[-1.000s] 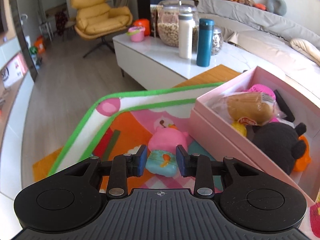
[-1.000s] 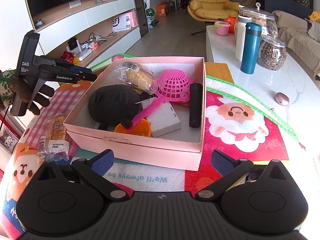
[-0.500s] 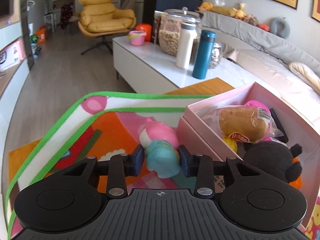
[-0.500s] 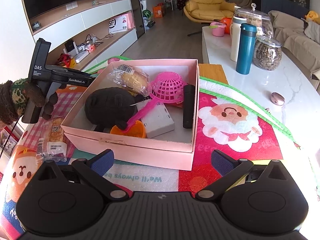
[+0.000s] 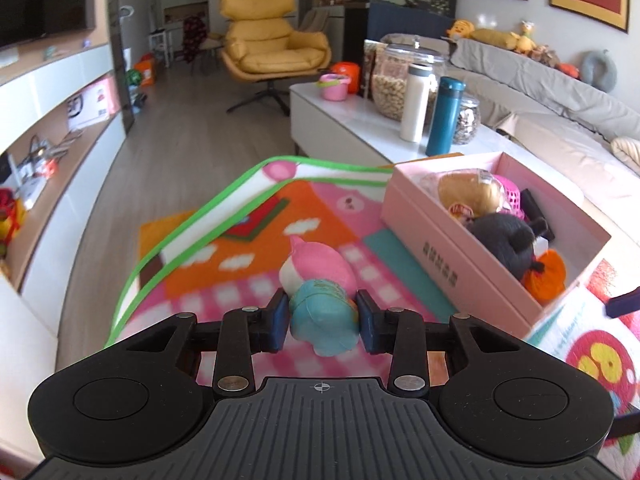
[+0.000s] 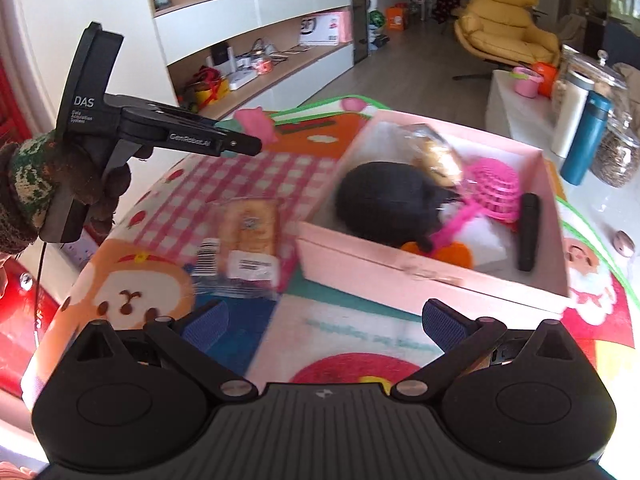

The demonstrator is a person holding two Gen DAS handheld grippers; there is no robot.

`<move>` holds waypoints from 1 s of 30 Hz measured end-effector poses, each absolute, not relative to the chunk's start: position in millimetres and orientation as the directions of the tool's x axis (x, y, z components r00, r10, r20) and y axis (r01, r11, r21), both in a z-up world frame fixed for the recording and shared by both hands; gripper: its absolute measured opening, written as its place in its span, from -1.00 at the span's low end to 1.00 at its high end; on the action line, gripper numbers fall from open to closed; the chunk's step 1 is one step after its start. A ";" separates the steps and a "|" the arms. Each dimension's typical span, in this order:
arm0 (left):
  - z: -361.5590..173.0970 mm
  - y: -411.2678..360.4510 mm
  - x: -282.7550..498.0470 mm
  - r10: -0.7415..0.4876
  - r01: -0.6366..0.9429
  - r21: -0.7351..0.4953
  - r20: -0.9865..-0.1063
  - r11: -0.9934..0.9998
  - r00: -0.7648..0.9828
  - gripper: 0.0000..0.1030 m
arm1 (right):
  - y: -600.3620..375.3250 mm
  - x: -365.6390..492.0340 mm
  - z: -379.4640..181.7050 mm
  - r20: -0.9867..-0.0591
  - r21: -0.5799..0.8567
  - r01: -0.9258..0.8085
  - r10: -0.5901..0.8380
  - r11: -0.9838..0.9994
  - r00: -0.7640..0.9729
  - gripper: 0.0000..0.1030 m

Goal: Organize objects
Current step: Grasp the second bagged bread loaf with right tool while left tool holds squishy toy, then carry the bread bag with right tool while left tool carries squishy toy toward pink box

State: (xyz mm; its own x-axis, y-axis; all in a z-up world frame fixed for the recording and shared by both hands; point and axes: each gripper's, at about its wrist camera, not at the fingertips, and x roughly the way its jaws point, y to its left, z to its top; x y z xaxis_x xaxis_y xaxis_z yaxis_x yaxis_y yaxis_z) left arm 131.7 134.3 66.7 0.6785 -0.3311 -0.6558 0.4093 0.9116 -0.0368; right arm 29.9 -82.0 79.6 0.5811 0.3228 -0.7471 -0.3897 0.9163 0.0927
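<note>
1. Plush toy (image 5: 322,300), pink and blue: clamped between left gripper (image 5: 323,322) pads, above play mat (image 5: 240,272), left of pink box (image 5: 452,256).
2. Right gripper (image 6: 324,326): spread wide, holding nothing; packaged bread (image 6: 250,236) ahead, near box wall.

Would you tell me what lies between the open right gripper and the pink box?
In the right wrist view, only bare printed mat separates the right gripper from the pink box.
</note>
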 end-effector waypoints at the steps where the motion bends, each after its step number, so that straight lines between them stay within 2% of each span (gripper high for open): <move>1: 67.9 141.7 123.5 -0.340 0.403 -0.057 -0.653 0.913 0.676 -0.24 | -69.4 30.6 77.4 -0.752 0.092 -0.411 0.334 0.907 0.568 1.00; 9: 85.0 181.1 61.7 -0.376 0.377 -0.127 -0.582 0.918 0.720 -0.24 | 10.5 59.6 52.7 -0.798 0.059 -0.440 0.307 0.896 0.518 0.97; 15: 88.9 195.2 42.6 -0.363 0.334 -0.159 -0.561 0.929 0.744 -0.24 | 50.5 79.8 45.8 -0.799 -0.016 -0.393 0.225 0.919 0.557 0.83; 17: 88.0 197.0 38.2 -0.361 0.328 -0.165 -0.565 0.930 0.742 -0.24 | 56.9 78.6 45.4 -0.787 -0.065 -0.390 0.193 0.919 0.586 0.70; 20: 86.6 197.2 31.7 -0.362 0.322 -0.174 -0.567 0.931 0.740 -0.24 | 55.0 72.1 49.1 -0.772 -0.104 -0.384 0.169 0.917 0.613 0.23; 21: 86.2 196.8 29.8 -0.364 0.321 -0.180 -0.567 0.930 0.739 -0.24 | 52.6 69.6 50.6 -0.768 -0.115 -0.383 0.162 0.917 0.620 -0.01; 22: 86.0 196.1 27.8 -0.368 0.320 -0.186 -0.567 0.929 0.737 -0.24 | 49.3 67.4 52.6 -0.766 -0.121 -0.382 0.159 0.916 0.622 -0.16; 24: 86.3 194.5 23.2 -0.373 0.319 -0.195 -0.566 0.927 0.735 -0.24 | 42.0 63.1 55.6 -0.770 -0.107 -0.389 0.171 0.915 0.614 -0.28; 27: 88.0 190.3 15.6 -0.381 0.325 -0.201 -0.557 0.924 0.739 -0.24 | 34.0 55.5 57.4 -0.775 -0.098 -0.395 0.179 0.914 0.606 -0.30; 29: 88.0 189.1 10.7 -0.382 0.325 -0.204 -0.557 0.924 0.738 -0.24 | 25.9 51.8 58.4 -0.779 -0.063 -0.411 0.212 0.910 0.590 -0.21; 30: 87.9 188.5 8.9 -0.382 0.324 -0.205 -0.558 0.924 0.737 -0.24 | 19.8 50.4 59.2 -0.782 -0.034 -0.416 0.236 0.909 0.578 0.05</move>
